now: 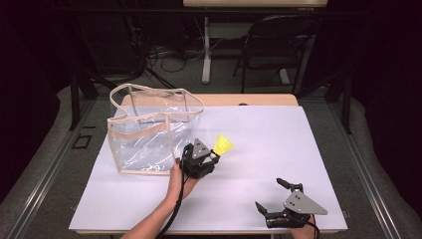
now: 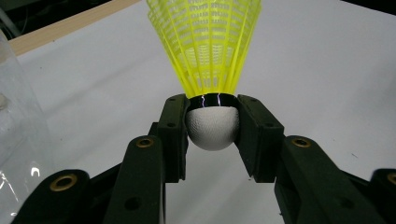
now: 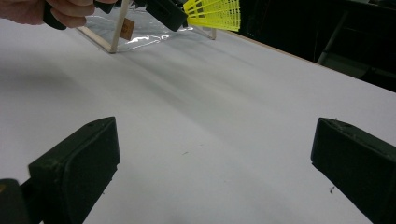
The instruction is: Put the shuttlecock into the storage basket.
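Nearest, at 5 o'clock on the white table (image 1: 298, 139): right gripper (image 1: 269, 196), jaws spread wide, grasping nothing. Toward centre: left gripper (image 1: 217, 155), forearm angled in from 6 o'clock, clenched on yellow shuttlecock (image 2: 211, 56) by its white cork, skirt toward 1 o'clock. At 10 o'clock: clear bag (image 1: 149, 132). Small tag on bag unreadable.

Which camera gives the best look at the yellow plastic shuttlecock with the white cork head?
The left gripper view: the yellow plastic shuttlecock sits close up, its white head pinched between the left gripper's jaws. The high view shows it small, beside the clear plastic bag. The right gripper view catches just its skirt at the top edge.
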Demonstrator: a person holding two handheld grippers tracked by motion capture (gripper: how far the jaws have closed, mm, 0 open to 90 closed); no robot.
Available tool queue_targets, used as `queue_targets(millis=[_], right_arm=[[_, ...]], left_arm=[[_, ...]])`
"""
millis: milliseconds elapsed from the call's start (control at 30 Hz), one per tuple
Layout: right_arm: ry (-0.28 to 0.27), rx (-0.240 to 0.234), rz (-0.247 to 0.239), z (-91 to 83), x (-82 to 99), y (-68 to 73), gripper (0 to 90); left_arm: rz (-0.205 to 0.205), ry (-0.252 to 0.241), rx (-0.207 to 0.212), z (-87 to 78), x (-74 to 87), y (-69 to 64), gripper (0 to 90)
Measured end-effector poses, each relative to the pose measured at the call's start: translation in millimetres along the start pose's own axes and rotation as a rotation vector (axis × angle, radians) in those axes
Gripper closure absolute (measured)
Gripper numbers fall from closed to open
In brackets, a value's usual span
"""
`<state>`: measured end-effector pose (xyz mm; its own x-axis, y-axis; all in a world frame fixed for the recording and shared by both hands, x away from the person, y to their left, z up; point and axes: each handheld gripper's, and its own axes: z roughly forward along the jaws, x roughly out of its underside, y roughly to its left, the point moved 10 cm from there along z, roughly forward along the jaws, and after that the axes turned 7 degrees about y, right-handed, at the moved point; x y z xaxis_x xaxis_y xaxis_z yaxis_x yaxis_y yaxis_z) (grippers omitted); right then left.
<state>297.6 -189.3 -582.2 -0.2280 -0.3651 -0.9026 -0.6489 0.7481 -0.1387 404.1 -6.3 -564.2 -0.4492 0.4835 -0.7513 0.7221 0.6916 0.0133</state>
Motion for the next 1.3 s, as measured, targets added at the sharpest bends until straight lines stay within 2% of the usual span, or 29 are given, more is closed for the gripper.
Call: queue_targets(millis=[333, 500, 867, 1067, 1300], right_arm=[[0.007, 0.004, 0.008, -0.4, 2.6, -0.5, 0.8], [0.009, 0.007, 0.013, -2.0, 4.2, -0.2, 0.9], [0.014, 0.003, 0.021, -1.5, 6.2, -2.1, 1.0], [0.011, 0.003, 0.022, -2.0, 6.0, -2.7, 0.9], [-0.004, 0.003, 0.024, -2.9, 3.2, -2.4, 0.0]], left_arm=[[-0.011, -0.003, 0.014, -2.4, -4.5, 6.6, 64.6], [0.012, -0.001, 0.012, -6.2, -12.3, 6.7, 64.6], [0.006, 0.002, 0.014, -6.1, -16.5, 10.2, 64.6], [0.022, 0.008, 0.017, -5.5, -19.8, 10.8, 64.6], [0.023, 0.001, 0.017, -7.6, -24.7, 11.7, 64.6]])
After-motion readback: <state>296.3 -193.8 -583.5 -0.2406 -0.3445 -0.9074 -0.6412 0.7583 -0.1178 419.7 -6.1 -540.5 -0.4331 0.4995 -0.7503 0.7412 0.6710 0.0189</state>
